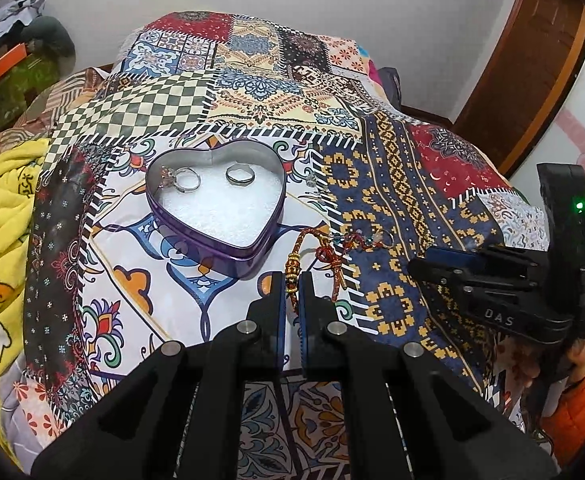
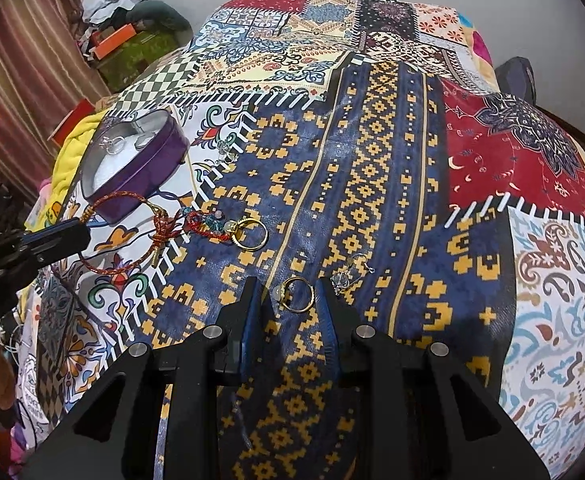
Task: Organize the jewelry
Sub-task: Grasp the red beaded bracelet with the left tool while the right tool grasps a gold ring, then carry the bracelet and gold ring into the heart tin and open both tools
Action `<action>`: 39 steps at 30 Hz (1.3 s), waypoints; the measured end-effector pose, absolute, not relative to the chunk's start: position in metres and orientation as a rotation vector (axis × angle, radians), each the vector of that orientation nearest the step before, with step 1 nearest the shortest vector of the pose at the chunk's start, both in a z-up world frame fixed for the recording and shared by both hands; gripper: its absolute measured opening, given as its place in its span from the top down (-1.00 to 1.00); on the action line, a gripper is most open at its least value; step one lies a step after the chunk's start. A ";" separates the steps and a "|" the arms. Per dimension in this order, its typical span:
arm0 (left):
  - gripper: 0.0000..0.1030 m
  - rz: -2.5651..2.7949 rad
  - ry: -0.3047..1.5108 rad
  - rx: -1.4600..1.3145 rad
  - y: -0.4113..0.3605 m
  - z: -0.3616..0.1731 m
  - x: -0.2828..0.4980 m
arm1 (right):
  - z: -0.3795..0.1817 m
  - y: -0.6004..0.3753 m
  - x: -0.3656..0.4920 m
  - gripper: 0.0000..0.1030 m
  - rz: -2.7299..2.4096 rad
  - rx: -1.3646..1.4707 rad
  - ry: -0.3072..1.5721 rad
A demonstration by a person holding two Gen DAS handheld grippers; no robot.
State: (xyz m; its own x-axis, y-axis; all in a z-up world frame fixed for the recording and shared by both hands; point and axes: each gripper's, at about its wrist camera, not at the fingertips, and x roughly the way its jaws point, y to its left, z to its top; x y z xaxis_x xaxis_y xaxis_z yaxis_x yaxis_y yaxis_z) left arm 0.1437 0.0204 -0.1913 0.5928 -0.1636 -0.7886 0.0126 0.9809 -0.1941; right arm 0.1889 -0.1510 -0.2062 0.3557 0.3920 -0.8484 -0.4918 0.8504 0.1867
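A purple heart-shaped tin [image 1: 252,258] with white lining lies open on the patchwork bedspread and holds silver rings [image 1: 186,180]. My left gripper [image 1: 291,290] is shut on a red-and-gold cord bracelet [image 1: 292,274] just in front of the tin. The bracelet's loop [image 2: 124,196] leans against the tin's wall [image 2: 148,164]. My right gripper [image 2: 290,296] stands open, its fingers on either side of a gold ring [image 2: 311,294] with a pale stone. In the left wrist view the right gripper [image 1: 432,264] hovers at the right.
Loose pieces lie on the bedspread: another gold ring [image 2: 252,234] beside a red knotted charm [image 2: 206,226], a silver piece [image 2: 350,274], and a small crystal piece [image 2: 226,152]. A yellow blanket [image 1: 0,220] lies left. An orange sleeve [image 1: 580,400] shows behind the right gripper.
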 end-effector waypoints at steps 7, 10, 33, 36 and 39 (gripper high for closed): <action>0.92 -0.109 0.881 -0.155 0.017 -0.174 0.141 | -0.203 -0.152 0.186 0.62 0.559 -0.120 1.049; 0.92 -0.110 0.852 -0.155 0.018 -0.163 0.139 | -0.197 -0.153 0.183 0.62 0.559 -0.120 1.031; 0.92 -0.028 0.651 -0.174 0.055 -0.098 0.130 | -0.111 -0.095 0.173 0.62 0.684 -0.134 0.783; 0.92 -0.016 0.656 -0.192 0.066 -0.101 0.131 | -0.109 -0.083 0.175 0.62 0.710 -0.143 0.771; 0.92 0.001 0.667 -0.204 0.076 -0.107 0.134 | -0.111 -0.070 0.179 0.62 0.739 -0.154 0.770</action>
State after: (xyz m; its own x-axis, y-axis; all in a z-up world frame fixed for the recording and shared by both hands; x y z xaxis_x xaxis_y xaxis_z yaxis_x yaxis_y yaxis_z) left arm 0.1337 0.0761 -0.1074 0.7866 -0.0649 -0.6141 -0.0660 0.9799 -0.1881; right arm 0.1790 -0.0701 -0.1110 0.4836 0.5504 -0.6806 -0.6577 0.7416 0.1324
